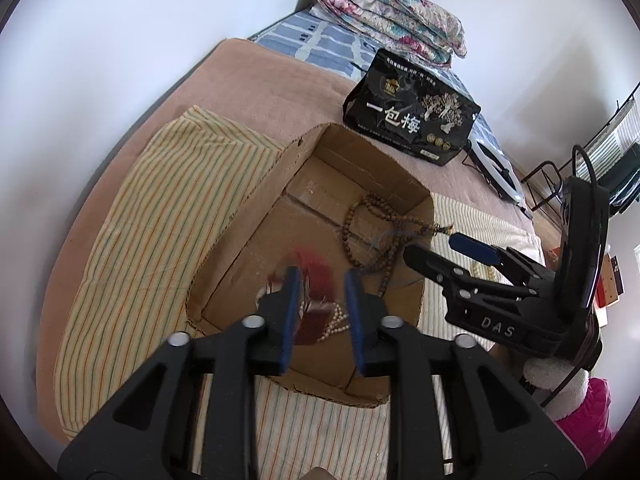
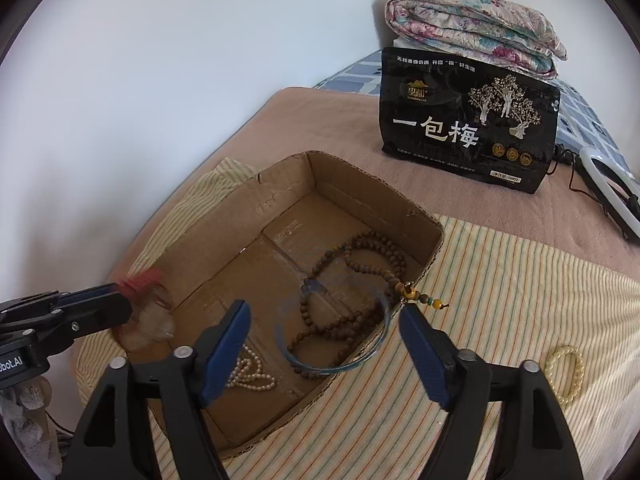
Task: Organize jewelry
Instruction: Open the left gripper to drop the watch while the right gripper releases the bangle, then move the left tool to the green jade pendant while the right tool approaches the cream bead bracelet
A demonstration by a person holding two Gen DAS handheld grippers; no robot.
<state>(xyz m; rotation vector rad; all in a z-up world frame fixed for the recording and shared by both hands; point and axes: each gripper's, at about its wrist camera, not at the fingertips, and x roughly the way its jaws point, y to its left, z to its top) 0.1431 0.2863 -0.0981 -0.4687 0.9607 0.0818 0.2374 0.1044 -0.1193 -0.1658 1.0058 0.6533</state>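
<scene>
An open cardboard box [image 1: 248,196] [image 2: 280,184] sits on a striped cloth. Inside lie a brown wooden bead necklace [image 1: 372,236] [image 2: 352,280] and a white pearl strand [image 2: 250,378] [image 1: 334,322]. A blurred red tasselled piece [image 1: 312,276] [image 2: 144,282] is in the air between my left gripper's [image 1: 322,300] [image 2: 124,304] open jaws, over the box. My right gripper [image 2: 324,334] [image 1: 430,246] is open over the box's near edge. A blurred clear blue bangle [image 2: 332,328] is below it, over the necklace. A cream bead bracelet [image 2: 566,374] lies on the cloth to the right.
A black snack bag [image 2: 468,128] [image 1: 412,116] stands behind the box on the pink blanket [image 2: 320,120]. A folded floral quilt [image 2: 476,28] lies behind it. A white ring light [image 2: 612,196] with cable lies at the right. A white wall is on the left.
</scene>
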